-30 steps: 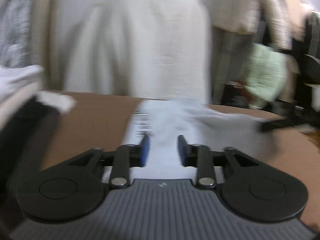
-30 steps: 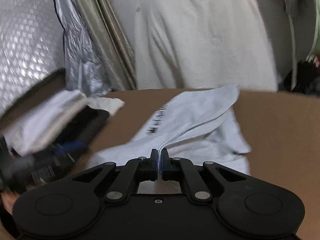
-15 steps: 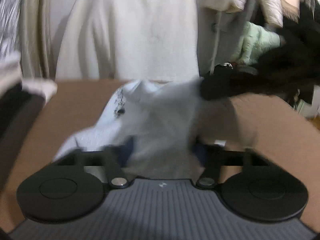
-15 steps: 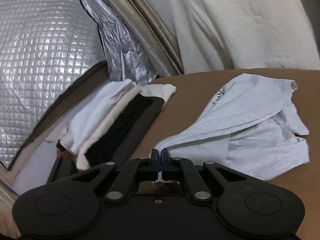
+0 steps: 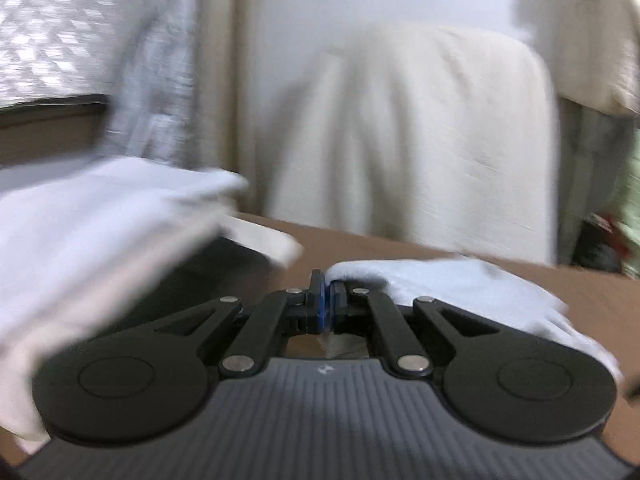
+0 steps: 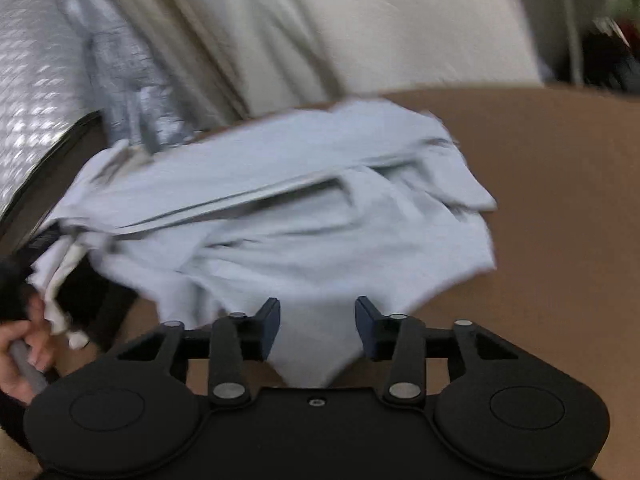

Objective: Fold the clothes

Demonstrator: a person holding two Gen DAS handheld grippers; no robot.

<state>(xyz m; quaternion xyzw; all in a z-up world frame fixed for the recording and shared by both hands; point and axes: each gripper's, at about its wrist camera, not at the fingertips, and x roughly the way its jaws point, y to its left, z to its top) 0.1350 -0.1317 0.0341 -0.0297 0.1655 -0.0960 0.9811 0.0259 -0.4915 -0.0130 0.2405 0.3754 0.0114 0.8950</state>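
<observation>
A light grey T-shirt [image 6: 300,220] lies crumpled on the brown table [image 6: 560,200], with one end drawn out to the left. My right gripper [image 6: 317,316] hovers over its near edge. Its jaws are opening, and a fold of the shirt lies loose between them without the pads pressing on it. In the left wrist view my left gripper [image 5: 325,302] is shut on an edge of the same T-shirt [image 5: 440,284], which bunches to the right of the jaws. A hand [image 6: 20,356] holds the left gripper's handle at the lower left.
A pile of white and black clothes [image 5: 100,232] sits on the table's left side, close to my left gripper. A chair draped in cream cloth [image 5: 420,140] stands behind the table. Quilted silver material [image 6: 36,80] lines the far left. Bare tabletop [image 5: 580,292] shows at the right.
My left gripper closed on the shirt and swung left toward the clothes pile, pulling the fabric along. My right gripper sank and opened, letting go of the fold it pinched.
</observation>
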